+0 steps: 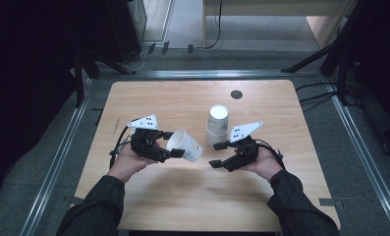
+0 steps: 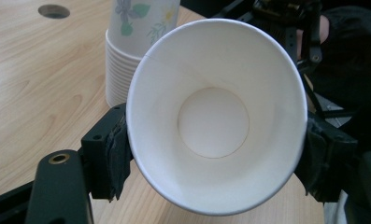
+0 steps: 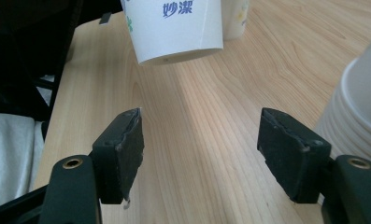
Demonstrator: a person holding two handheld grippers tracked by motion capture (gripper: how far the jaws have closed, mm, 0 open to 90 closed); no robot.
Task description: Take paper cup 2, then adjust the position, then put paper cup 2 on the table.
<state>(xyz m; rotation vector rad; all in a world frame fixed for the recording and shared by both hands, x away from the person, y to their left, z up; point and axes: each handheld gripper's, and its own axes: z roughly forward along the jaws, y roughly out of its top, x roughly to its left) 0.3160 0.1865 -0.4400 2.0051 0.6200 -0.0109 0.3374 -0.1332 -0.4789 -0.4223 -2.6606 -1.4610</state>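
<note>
Left claw (image 1: 175, 153) has a white paper cup (image 1: 185, 145) pinched by its rim, pads (image 2: 115, 156) pressing on either side so the mouth is squeezed slightly oval. In the high view the cup lies tipped on its side above the wooden surface (image 1: 192, 191), bottom pointing toward the right claw, well clear of the wood. The left gripper view looks straight into the cup's empty white inside (image 2: 213, 122).

Right claw (image 1: 218, 154) sits just across from it, jaws apart with nothing between them, only bare wood showing between the 2 black pads (image 3: 127, 149) in its own view. The held cup's base (image 3: 176, 28), with blue printed characters, hangs ahead of those open jaws without touching them.

Just beyond the right claw stands a stack of cups (image 1: 217, 127), upright on the surface, close beside the held cup.
</note>
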